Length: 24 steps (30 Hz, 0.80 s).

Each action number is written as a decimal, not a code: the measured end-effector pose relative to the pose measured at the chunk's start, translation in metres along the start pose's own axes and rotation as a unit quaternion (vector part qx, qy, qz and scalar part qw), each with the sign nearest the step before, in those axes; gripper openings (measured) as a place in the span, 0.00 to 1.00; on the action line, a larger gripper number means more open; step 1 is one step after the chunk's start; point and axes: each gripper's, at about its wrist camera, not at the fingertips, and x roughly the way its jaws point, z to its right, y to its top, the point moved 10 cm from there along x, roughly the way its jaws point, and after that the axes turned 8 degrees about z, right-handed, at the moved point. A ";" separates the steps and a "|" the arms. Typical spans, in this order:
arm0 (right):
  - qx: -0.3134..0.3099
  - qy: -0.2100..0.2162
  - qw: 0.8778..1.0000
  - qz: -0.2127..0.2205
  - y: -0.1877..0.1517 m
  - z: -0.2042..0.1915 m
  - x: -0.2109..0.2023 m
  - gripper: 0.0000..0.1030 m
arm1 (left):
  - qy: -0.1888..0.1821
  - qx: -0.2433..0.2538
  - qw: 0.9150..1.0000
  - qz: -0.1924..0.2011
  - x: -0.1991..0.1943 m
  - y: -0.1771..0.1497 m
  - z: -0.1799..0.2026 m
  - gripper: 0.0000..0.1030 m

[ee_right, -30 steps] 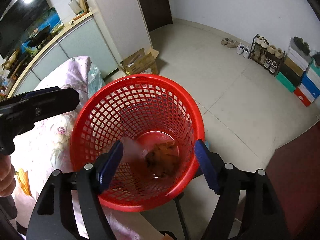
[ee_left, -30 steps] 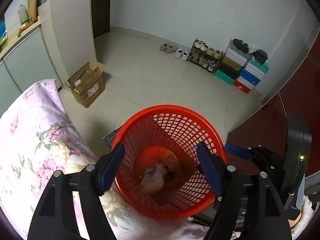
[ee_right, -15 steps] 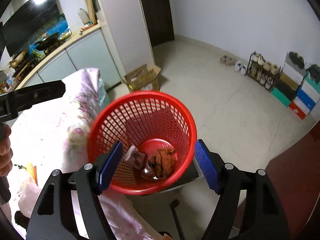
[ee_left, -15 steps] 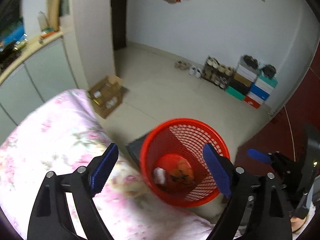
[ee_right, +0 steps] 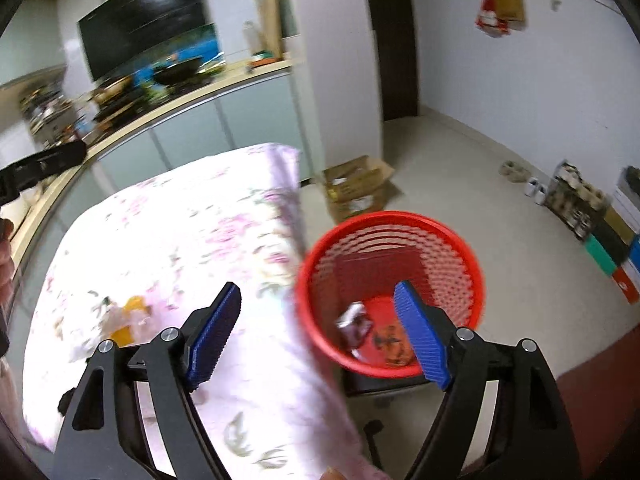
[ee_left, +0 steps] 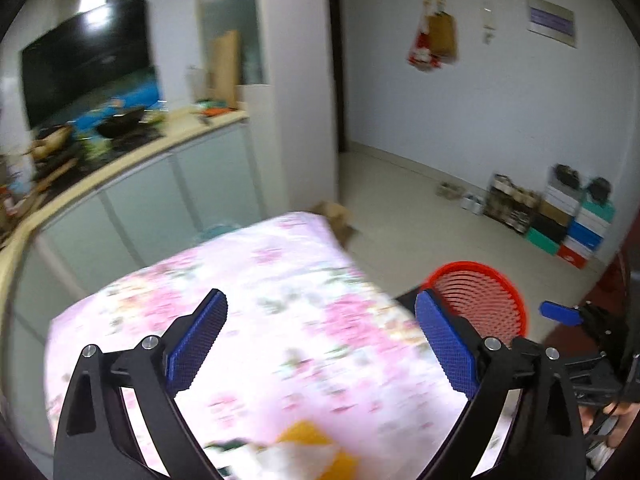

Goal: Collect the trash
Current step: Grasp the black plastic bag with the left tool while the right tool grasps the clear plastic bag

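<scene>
Both tools, left (ee_left: 320,344) and right (ee_right: 316,332), are opening wide, holding nothing. Round red plastic mesh basket (ee_right: 390,224) is holding wrappers. Crumpled yellow-and-white wrapper (ee_right: 124,316) is lying on the floral pink tabletop (ee_right: 180,220); advise a centred, low approach.

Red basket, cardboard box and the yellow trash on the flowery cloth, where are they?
Red basket (ee_right: 476,280): right wrist view, right rim.
Cardboard box (ee_right: 356,188): right wrist view, front side.
Yellow trash (ee_right: 134,306): right wrist view, yellow top part.

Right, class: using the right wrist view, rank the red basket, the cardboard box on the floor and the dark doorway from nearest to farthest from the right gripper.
1. Red basket: just beyond the right gripper, behind its right finger, beside the floral cloth.
2. Cardboard box: on the floor past the basket, near the white pillar.
3. Dark doorway: at the far wall, top centre.
</scene>
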 end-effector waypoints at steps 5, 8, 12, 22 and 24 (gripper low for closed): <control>-0.018 0.034 0.999 -0.017 -0.008 -0.034 0.002 0.76 | 0.044 -0.029 0.999 0.004 -0.036 -0.026 -0.053 0.90; -0.032 0.050 0.998 -0.025 -0.014 -0.055 0.003 0.76 | 0.059 -0.031 0.998 -0.008 -0.052 -0.052 -0.063 0.90; -0.042 0.071 0.996 -0.039 -0.024 -0.079 0.003 0.77 | 0.063 -0.028 0.998 -0.015 -0.073 -0.084 -0.062 0.90; -0.052 0.095 0.993 -0.052 -0.039 -0.098 -0.007 0.80 | -0.015 -0.069 0.996 -0.059 -0.099 -0.173 -0.022 0.90; -0.048 0.093 0.993 -0.054 -0.040 -0.096 -0.007 0.80 | -0.037 -0.079 0.993 -0.075 -0.098 -0.188 -0.010 0.90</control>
